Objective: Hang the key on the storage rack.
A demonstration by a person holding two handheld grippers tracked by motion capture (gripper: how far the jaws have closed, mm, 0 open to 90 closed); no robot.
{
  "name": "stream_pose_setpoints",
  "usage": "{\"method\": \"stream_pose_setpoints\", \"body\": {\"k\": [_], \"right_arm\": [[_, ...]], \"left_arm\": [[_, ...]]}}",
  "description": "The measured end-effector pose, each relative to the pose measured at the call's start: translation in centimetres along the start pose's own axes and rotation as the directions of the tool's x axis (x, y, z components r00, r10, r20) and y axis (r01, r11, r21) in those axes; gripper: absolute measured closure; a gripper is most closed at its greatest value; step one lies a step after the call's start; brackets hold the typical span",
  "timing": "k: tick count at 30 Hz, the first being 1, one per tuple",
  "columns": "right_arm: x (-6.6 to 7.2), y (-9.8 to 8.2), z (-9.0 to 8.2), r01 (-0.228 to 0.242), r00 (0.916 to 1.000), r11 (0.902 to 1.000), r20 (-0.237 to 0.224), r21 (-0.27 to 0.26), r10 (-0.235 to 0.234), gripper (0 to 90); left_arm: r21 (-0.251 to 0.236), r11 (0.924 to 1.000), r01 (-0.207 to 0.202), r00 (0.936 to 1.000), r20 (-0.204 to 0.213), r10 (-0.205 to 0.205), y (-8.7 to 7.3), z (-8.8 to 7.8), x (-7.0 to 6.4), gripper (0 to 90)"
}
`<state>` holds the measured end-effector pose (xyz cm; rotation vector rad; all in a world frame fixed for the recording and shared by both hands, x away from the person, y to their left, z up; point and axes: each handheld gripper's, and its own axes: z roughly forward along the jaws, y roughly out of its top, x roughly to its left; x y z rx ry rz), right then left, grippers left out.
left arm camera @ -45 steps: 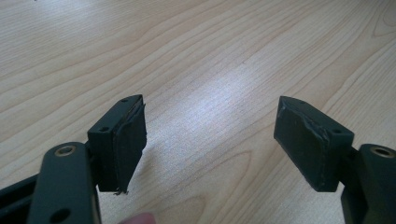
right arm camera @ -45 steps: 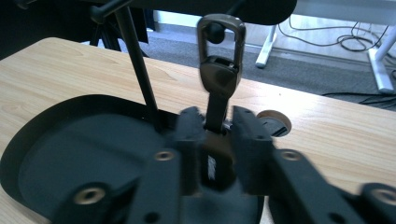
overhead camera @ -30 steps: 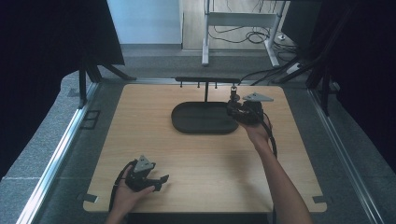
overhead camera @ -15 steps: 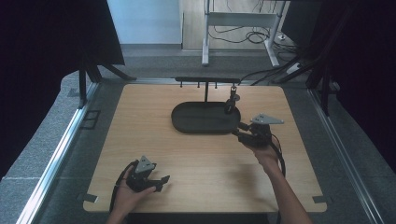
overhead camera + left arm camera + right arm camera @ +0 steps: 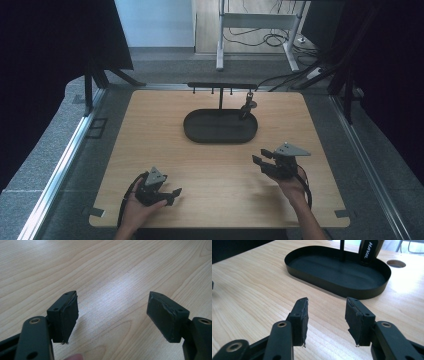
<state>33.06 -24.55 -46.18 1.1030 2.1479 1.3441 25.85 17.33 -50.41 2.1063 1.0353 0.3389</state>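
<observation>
Two grippers, both w/ nothing between the pads. We're holding the right gripper (image 5: 263, 163) low over the table (image 5: 210, 175), jaws partly spread and having just been opening wider, pads bare in the right gripper view. Ahead of its jaws sits the black oval tray (image 5: 312, 278), near but apart; beyond that, the keychain tag (image 5: 368, 251) is hanging from the rack's bar (image 5: 222, 85) at the tray's far end, prob. so it dangles over the tray and anything dropped lands inside. We're judging the hang as done, since the tag is on its hook and the right gripper is well clear of it. We're resting the left gripper (image 5: 171, 195) at the table's near edge, jaws spread wide over bare wood, well apart from tray and tag — parked out of the way, as we read it.
</observation>
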Motion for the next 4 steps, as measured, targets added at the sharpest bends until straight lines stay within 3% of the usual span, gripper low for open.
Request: {"method": "stream_pose_setpoints", "body": {"k": [4], "right_arm": [[-0.13,-0.41,-0.31,-0.019,0.9997,0.9998,-0.014,-0.009,0.019,48.8]], "left_arm": [[0.002,1.0,-0.002,1.0,-0.001,0.002,0.0,0.0,0.04,25.7]]}}
